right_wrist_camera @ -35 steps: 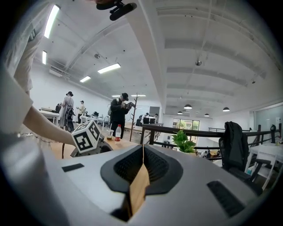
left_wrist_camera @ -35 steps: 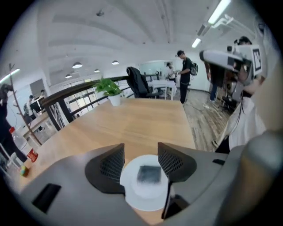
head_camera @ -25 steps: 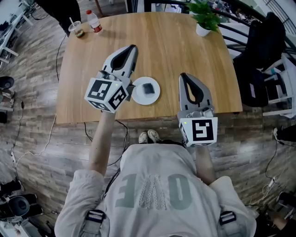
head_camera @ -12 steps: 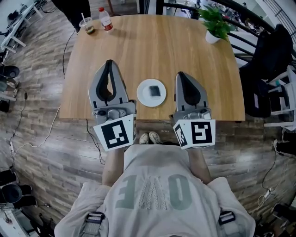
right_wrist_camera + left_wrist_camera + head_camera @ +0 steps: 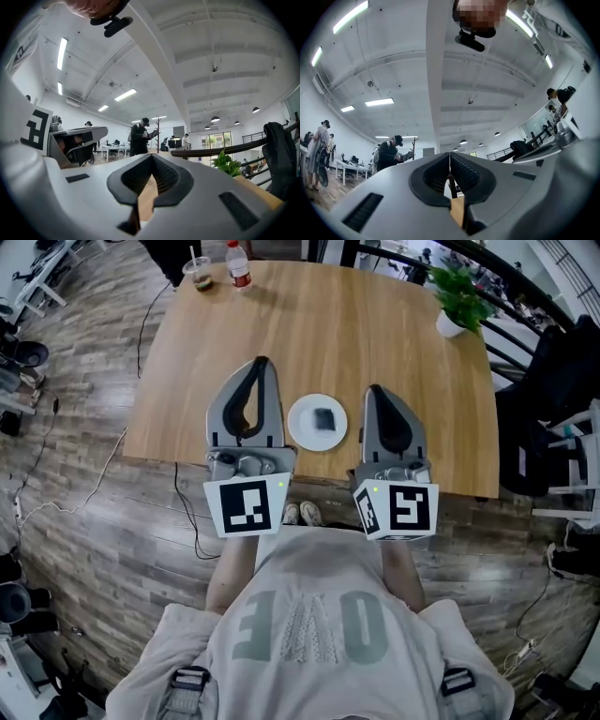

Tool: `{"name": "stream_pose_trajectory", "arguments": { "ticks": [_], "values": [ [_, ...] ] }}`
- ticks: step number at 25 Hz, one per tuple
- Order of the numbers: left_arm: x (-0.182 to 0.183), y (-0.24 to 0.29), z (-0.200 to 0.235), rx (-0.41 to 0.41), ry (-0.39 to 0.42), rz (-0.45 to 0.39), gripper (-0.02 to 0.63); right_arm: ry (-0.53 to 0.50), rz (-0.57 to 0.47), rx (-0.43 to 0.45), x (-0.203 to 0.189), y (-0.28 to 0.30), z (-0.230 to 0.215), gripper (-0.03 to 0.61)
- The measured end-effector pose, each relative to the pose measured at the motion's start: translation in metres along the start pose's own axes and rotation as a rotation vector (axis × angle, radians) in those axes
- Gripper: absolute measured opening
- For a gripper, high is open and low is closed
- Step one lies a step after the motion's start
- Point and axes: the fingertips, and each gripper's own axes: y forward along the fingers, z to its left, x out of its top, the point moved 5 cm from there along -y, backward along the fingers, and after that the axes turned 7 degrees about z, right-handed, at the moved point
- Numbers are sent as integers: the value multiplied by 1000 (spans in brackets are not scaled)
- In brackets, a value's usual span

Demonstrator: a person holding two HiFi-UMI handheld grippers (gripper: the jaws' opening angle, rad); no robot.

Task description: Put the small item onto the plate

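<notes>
The small dark square item (image 5: 325,418) lay on the round white plate (image 5: 300,424) near the wooden desk's (image 5: 328,324) front edge. The left gripper (image 5: 261,364) and right gripper (image 5: 374,390) flanked it (one each side), fingers pressed together.

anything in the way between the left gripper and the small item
Nothing visible stands in the way. The small item already lies on the plate, which sits on the bare table just right of the left gripper. That gripper's fingers are shut and empty, with a gap between them and the plate.
</notes>
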Motion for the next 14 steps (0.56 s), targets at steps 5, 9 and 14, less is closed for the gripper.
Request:
{"name": "stream_pose_trajectory", "arguments": {
  "ticks": [5, 9, 14],
  "values": [
    [3, 1, -5, -1, -3, -1, 9, 52, -12, 35, 2, 3, -1, 17],
    [3, -1, -5, -7, -12, 8, 9, 31, -20, 40, 3, 4, 2, 17],
    [3, -4, -1, -27, -101, 3, 9, 30, -21, 45, 4, 2, 4, 17]
  ]
}}
